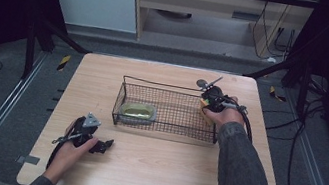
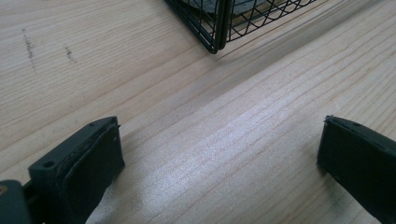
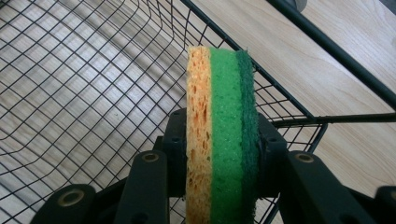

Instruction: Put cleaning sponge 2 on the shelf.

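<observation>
Wooden table (image 1: 150,166), wire basket (image 1: 168,104) holding a green-lidded tin (image 1: 137,112) at its left end, right gripper (image 3: 223,154) clamped on sponge (image 3: 222,130) over basket's right end, left gripper (image 2: 219,163) apart on the table, no legible writing.

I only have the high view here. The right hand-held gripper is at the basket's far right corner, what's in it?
Observer: A sponge, yellow, light green and dark green layers, clamped on edge by the right hand-held gripper.
Operator: Over the wire basket or outside it?
Observer: Over the inside; the basket's mesh floor lies beneath it, its corner rim just to the right.
Operator: And the left one?
Observer: The left hand-held gripper is open with bare table between its jaws, pointing at a basket corner.
</observation>
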Demonstrator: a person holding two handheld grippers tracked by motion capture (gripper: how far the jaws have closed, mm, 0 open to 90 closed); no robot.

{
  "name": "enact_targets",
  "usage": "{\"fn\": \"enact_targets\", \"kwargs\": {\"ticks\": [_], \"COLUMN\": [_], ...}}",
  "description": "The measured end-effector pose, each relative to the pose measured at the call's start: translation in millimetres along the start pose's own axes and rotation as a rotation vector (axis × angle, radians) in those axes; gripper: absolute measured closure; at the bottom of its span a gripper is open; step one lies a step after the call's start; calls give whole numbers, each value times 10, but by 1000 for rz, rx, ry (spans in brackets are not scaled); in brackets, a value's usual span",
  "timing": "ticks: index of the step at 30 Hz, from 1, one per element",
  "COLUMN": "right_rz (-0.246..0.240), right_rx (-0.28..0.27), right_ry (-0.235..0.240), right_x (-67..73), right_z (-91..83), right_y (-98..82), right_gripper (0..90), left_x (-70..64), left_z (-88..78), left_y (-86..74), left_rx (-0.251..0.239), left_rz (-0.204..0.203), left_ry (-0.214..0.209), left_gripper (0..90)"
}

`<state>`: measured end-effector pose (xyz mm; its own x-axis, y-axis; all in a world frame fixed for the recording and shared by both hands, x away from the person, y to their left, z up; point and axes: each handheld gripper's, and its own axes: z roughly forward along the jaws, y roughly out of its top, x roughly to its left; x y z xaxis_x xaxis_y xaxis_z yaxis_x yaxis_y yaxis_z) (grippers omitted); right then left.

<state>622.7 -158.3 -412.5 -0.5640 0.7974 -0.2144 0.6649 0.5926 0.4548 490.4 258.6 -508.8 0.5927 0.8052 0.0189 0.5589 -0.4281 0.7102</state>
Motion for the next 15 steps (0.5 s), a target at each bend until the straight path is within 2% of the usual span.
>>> {"fn": "enact_targets", "kwargs": {"ticks": [7, 15], "right_rz": [-4, 9], "right_rx": [7, 5], "right_ry": [0, 11], "right_x": [16, 28], "right_z": [32, 5], "right_y": [4, 5], "right_gripper": [637, 571], "left_x": [1, 2], "left_z": [0, -2], "left_y": [0, 1], "left_rx": [0, 2], "left_rz": [1, 2], "left_ry": [-1, 0], "left_gripper": [0, 0]}}
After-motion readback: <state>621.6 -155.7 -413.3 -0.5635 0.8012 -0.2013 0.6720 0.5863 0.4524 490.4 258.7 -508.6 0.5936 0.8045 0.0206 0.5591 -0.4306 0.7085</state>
